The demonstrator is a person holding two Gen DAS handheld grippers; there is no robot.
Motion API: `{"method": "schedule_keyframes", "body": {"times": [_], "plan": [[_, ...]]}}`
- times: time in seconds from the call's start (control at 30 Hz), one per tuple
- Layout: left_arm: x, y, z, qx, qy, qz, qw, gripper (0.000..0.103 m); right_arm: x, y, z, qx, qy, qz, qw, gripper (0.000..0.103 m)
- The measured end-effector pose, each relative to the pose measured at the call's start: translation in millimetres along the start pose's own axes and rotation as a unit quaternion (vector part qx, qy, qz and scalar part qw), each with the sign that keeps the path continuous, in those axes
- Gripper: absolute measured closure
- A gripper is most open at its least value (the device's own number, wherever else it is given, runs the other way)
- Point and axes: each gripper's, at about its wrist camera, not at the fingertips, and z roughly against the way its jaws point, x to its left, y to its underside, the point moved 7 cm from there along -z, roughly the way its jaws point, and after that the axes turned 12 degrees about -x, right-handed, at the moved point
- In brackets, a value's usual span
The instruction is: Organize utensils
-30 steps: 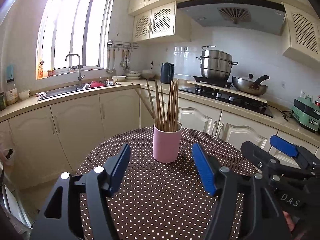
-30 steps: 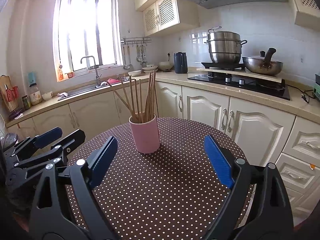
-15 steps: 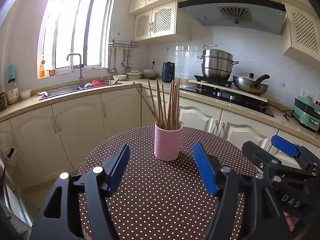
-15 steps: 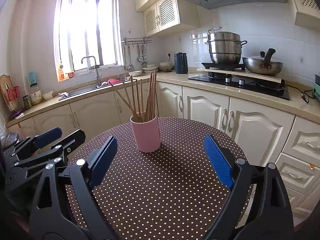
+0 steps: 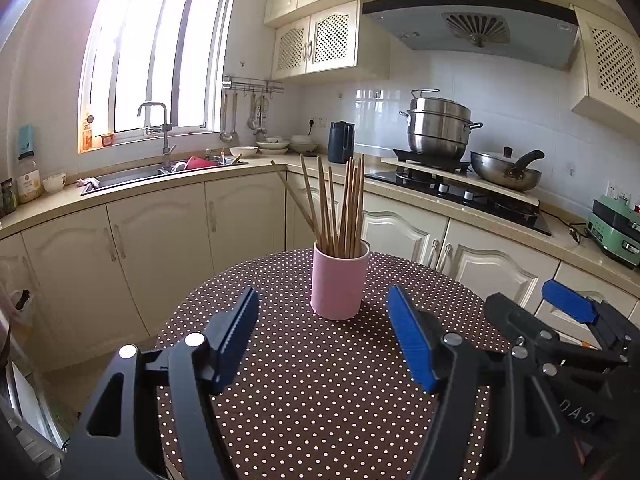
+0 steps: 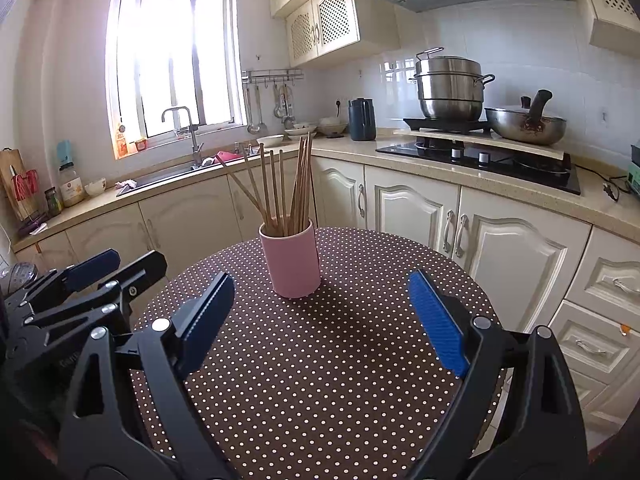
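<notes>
Both tongs, left (image 5: 322, 336) and right (image 6: 322, 320), gape empty. Chopsticks (image 5: 340, 208) stand in pink cup (image 5: 339, 282) on tabletop (image 5: 320, 400); approach slowly, avoid tipping.

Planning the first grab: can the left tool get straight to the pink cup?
Probably yes. The left tool is open, and only bare dotted table lies before the pink cup.

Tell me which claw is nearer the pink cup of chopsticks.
Left, though only slightly. The left claw is open, right in front of the pink cup; the right claw is open too, cup left of centre.
</notes>
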Motion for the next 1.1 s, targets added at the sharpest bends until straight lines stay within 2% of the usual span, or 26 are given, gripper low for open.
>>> {"method": "schedule_keyframes", "body": {"times": [1.1], "plan": [[7.2, 0.3, -5.3, 0.008, -0.012, -0.005, 0.9999, 0.033, -0.8, 3.3, -4.6, 0.004, 0.001, -0.001, 1.000, 0.015]]}}
